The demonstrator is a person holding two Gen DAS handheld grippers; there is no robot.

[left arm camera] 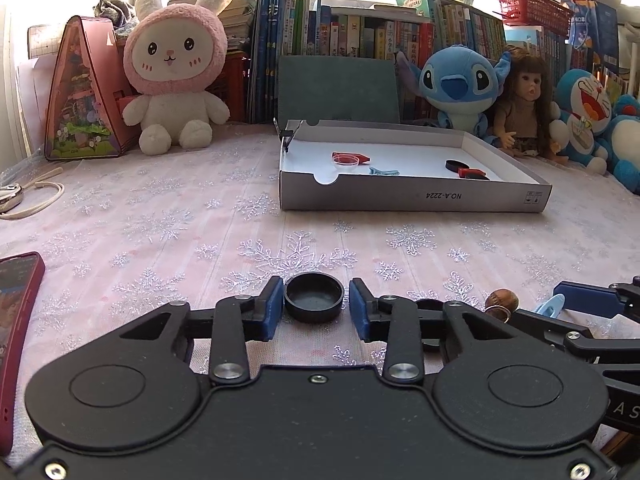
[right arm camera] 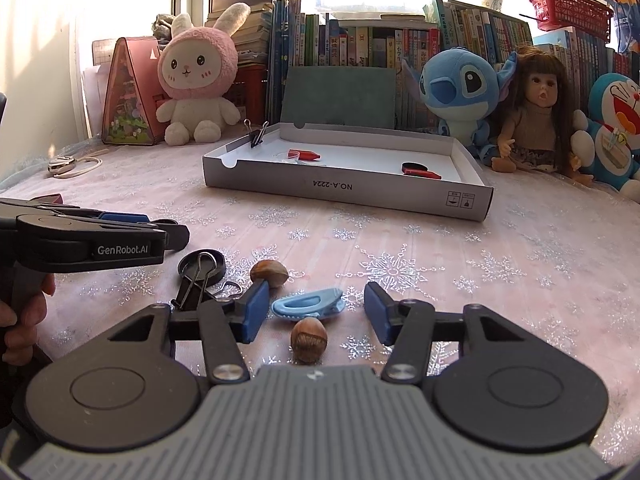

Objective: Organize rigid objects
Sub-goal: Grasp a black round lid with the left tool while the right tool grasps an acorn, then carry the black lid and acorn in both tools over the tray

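Note:
A black round cap [left arm camera: 314, 298] sits on the snowflake cloth between the blue pads of my left gripper [left arm camera: 316, 304], which is shut on it. My right gripper [right arm camera: 314, 312] is open around a light blue hair clip [right arm camera: 308, 303], with a gap on each side. One hazelnut [right arm camera: 308, 340] lies between its fingers, nearer the camera. Another hazelnut [right arm camera: 269, 273], a black binder clip [right arm camera: 194, 284] and a second black cap [right arm camera: 202, 266] lie to its left. Farther back stands the grey box [right arm camera: 344, 192], holding red pieces, a clear dish, a black lid and a blue clip.
A red phone [left arm camera: 20, 320] lies at the left edge, a white strap [left arm camera: 36, 196] farther back. A rabbit plush [left arm camera: 176, 80], blue plush [left arm camera: 460, 84], doll [left arm camera: 524, 108] and books line the back. A binder clip [right arm camera: 256, 136] grips the box's far left corner.

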